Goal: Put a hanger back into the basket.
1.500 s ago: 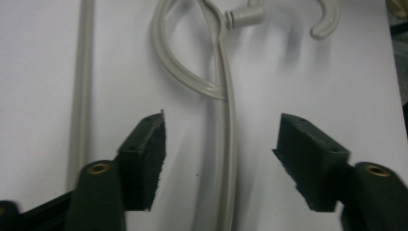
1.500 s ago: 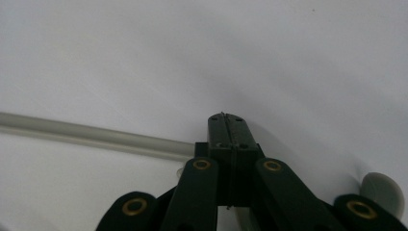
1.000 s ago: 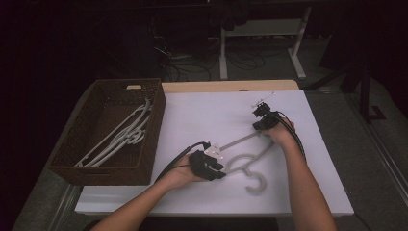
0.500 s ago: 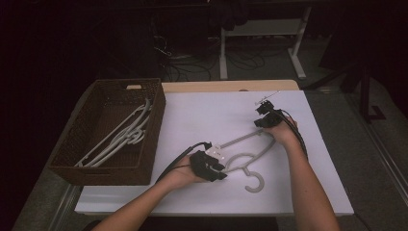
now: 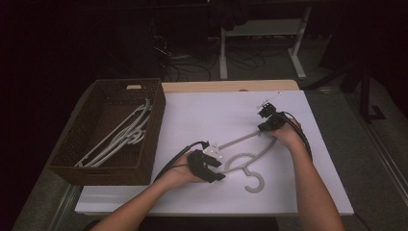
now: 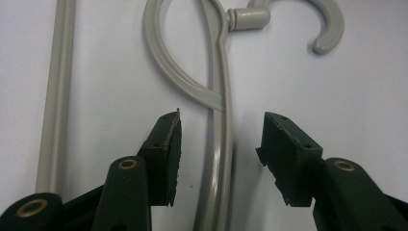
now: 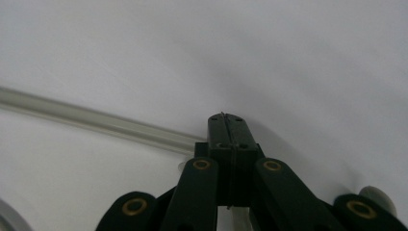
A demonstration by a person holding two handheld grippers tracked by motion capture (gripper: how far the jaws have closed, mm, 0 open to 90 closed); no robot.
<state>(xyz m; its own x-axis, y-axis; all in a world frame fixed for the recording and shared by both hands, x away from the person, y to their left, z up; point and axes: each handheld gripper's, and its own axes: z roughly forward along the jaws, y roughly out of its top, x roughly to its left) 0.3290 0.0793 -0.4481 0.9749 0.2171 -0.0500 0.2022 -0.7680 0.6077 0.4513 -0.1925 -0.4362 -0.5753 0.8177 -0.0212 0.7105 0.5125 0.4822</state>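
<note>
A grey plastic hanger (image 5: 240,158) lies flat on the white table (image 5: 207,110), its hook (image 5: 255,183) toward the near edge. My left gripper (image 5: 220,168) sits low at the hanger's near left end. In the left gripper view its jaws (image 6: 219,139) straddle the curved arm (image 6: 223,72), and they have just been opening. The pads stand clear of the arm on both sides. My right gripper (image 5: 263,129) rests at the hanger's far right end. Its jaws (image 7: 225,118) are shut pad to pad, and the straight bar (image 7: 96,120) runs under them.
A brown wicker basket (image 5: 96,173) stands at the table's left and holds several more grey hangers (image 5: 120,137). A wooden strip (image 5: 231,85) runs along the table's far edge. Beyond it, desk legs and cables stand on a dark floor.
The left gripper's jaws look slightly wider apart. Both hands and the hanger lie about where they were.
</note>
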